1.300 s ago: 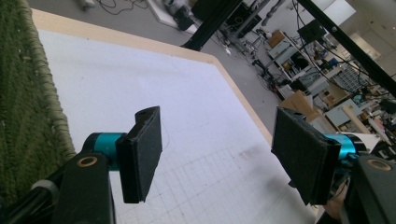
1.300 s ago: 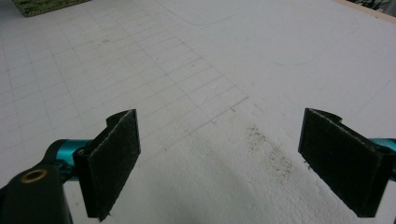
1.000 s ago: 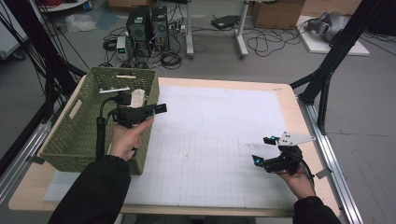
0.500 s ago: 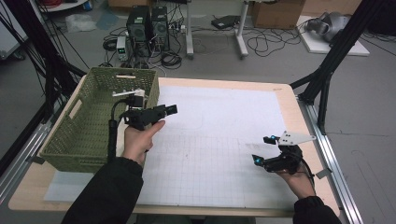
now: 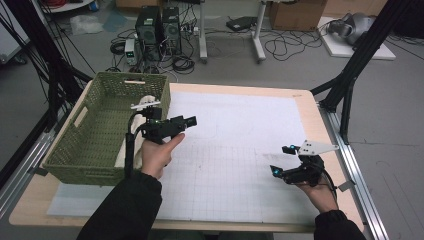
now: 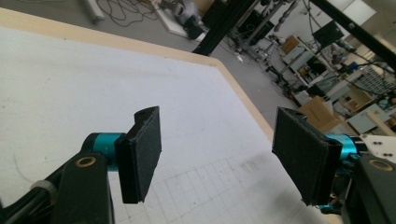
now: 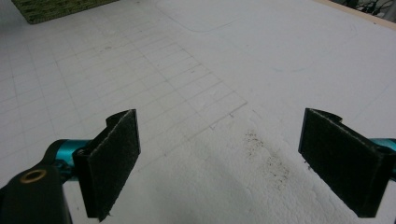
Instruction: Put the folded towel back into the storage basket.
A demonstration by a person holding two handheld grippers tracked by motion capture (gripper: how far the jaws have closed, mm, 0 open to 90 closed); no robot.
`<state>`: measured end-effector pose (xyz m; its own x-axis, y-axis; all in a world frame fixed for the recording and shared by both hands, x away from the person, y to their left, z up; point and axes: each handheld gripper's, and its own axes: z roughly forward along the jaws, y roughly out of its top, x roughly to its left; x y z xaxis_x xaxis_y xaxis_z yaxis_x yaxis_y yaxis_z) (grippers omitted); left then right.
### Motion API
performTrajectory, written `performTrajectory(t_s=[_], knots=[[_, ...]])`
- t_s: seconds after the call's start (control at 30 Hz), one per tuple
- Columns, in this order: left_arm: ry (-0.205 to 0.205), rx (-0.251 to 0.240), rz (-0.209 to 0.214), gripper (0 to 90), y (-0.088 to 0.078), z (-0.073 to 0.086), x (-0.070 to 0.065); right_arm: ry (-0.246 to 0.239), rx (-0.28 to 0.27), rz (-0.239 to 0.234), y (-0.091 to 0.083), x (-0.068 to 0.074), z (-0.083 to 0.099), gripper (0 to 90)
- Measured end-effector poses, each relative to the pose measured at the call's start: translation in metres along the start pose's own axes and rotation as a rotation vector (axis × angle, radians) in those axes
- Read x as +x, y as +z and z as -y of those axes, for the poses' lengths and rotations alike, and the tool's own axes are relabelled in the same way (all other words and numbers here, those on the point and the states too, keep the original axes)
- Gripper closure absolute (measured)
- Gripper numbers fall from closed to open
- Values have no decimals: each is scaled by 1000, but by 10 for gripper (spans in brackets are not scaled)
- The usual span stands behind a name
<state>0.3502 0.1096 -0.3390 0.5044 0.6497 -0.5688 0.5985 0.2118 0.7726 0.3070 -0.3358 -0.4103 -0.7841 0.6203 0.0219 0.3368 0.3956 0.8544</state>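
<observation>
High view. We see the left gripper [image 5: 187, 121] held above the white gridded mat [image 5: 240, 150], just beside the right wall of the green woven basket [image 5: 100, 150], its jaws pointing toward the middle of the table and carrying nothing. Inside the basket, against that wall, lies a pale object [image 5: 145, 102]; the view is too coarse for us to name it, though it may be a cloth or a soft bundle. The right gripper [image 5: 281, 160] rests low over the mat near the table's right edge, well apart from the basket, grey plate uppermost.

Left gripper view. The two black pads [image 6: 140, 154] stand wide apart with only the mat and the table's far wooden corner [image 6: 219, 63] between them: open and empty.

Right gripper view. The pads [image 7: 114, 161] are likewise spread wide over bare mat, where a dark smudge [image 7: 264, 154] marks the grid; a corner of the basket [image 7: 56, 9] shows at the upper left. Nothing is gripped.

Reading. We judge the step in hand to be a free transit of the left gripper next to the basket, with no grasp under way. If the pale object is to be taken out, the next move calls for turning the left jaws back over the basket wall, lowering them around the object and closing; the right gripper would need to cross the mat to assist.
</observation>
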Motion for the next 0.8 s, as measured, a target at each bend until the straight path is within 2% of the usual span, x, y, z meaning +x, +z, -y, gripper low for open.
performTrajectory(t_s=[0.3, 0.8], knots=[[17, 2, -18, 332, 2, 10, -5, -3, -3, 1, -1, 0, -1, 118], [48, 32, -14, 330, 10, 26, -14, 1, -6, 0, -3, 0, -2, 118]])
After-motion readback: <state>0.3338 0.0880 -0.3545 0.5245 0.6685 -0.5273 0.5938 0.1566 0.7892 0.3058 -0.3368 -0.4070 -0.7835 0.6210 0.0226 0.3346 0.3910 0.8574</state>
